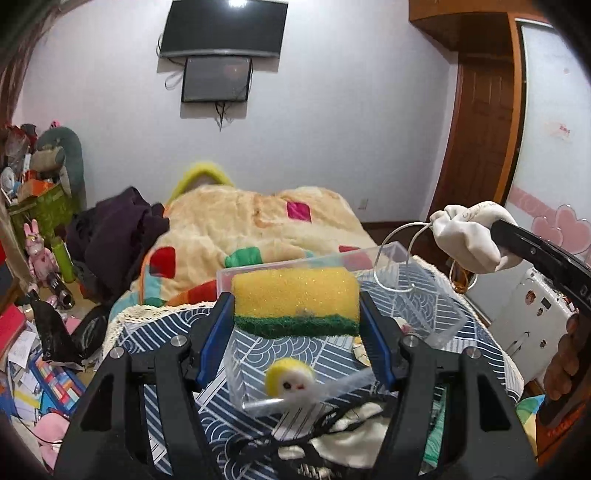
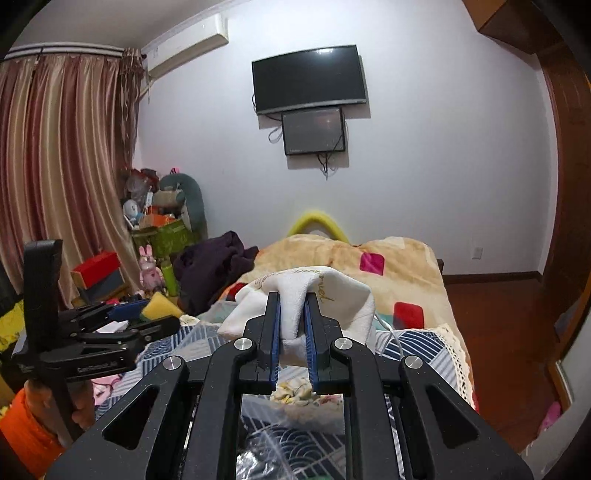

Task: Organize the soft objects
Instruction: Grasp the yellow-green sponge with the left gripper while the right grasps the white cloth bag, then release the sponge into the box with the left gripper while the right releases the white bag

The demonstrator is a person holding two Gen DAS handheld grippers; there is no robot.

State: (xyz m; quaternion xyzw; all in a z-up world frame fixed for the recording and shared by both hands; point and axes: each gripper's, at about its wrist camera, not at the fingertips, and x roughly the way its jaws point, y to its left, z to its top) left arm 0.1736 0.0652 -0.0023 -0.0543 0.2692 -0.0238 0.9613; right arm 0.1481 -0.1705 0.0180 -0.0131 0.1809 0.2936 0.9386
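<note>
1. Left gripper (image 1: pixel 295 306): black frame, blue-lined fingers (image 1: pixel 218 332) closed on the two short ends of a sponge (image 1: pixel 295 295), which is held in the air above the box.
2. Sponge: rectangular block, yellow foam on top, dark green scouring layer underneath, edges slightly compressed by the grip.
3. Small plush doll head (image 1: pixel 290 380): white face, yellow hair, lying inside the near end of the box, below the sponge.
4. Clear plastic box (image 1: pixel 436 325): transparent, rectangular, open-topped, resting on a blue-and-white patterned cloth (image 1: pixel 184 332) with a lace edge.
5. Right gripper (image 2: pixel 293 325): same build, fingers (image 2: pixel 273 332) pinched nearly together on a fold of a white cloth pouch (image 2: pixel 343 299). In the left wrist view the pouch (image 1: pixel 469 236) hangs in the air beyond the box's far right corner.
6. White cloth pouch: soft, crumpled, gold script lettering along one edge, a thin white cord (image 1: pixel 399 236) looping from it toward the box.
7. Bed blanket (image 1: pixel 240 221): cream with coloured squares, behind the box.
8. Wall television (image 1: pixel 225 27), far wall, smaller screen (image 1: pixel 218 79) mounted just below it.
</note>
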